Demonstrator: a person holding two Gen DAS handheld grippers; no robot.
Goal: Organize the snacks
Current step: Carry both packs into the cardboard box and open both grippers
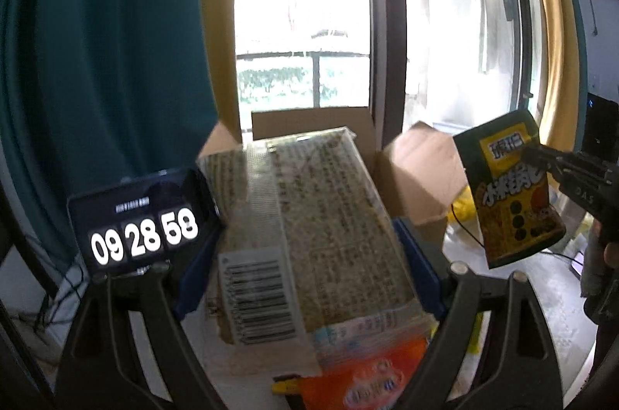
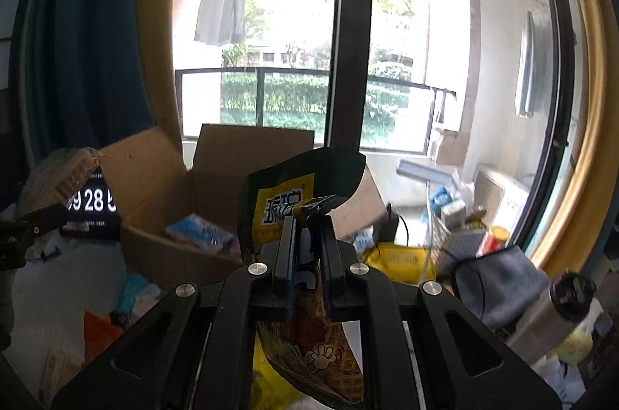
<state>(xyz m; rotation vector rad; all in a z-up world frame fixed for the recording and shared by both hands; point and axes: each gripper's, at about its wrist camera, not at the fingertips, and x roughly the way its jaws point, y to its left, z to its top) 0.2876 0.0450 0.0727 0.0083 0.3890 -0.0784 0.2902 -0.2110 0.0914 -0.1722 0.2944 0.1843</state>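
Cardboard box [image 2: 162, 216] sits right by one clock [image 1: 143, 228] reading 09 28 58. Left gripper [image 1: 309, 239] jaws clamp one barcoded snack pack [image 1: 309, 216]; right gripper [image 2: 309, 243] pinches one green-yellow snack bag [image 2: 286, 201] beside the box.

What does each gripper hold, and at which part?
The left gripper holds the wide snack pack by its long sides. The right gripper pinches the dark snack bag near its middle.

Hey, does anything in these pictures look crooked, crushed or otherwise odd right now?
Yes. The dark green and yellow snack bag pinched in the right gripper is creased and bent at its top edge, hanging tilted. The wide beige snack pack in the left gripper lies slanted. The brown cardboard box flaps splay unevenly.
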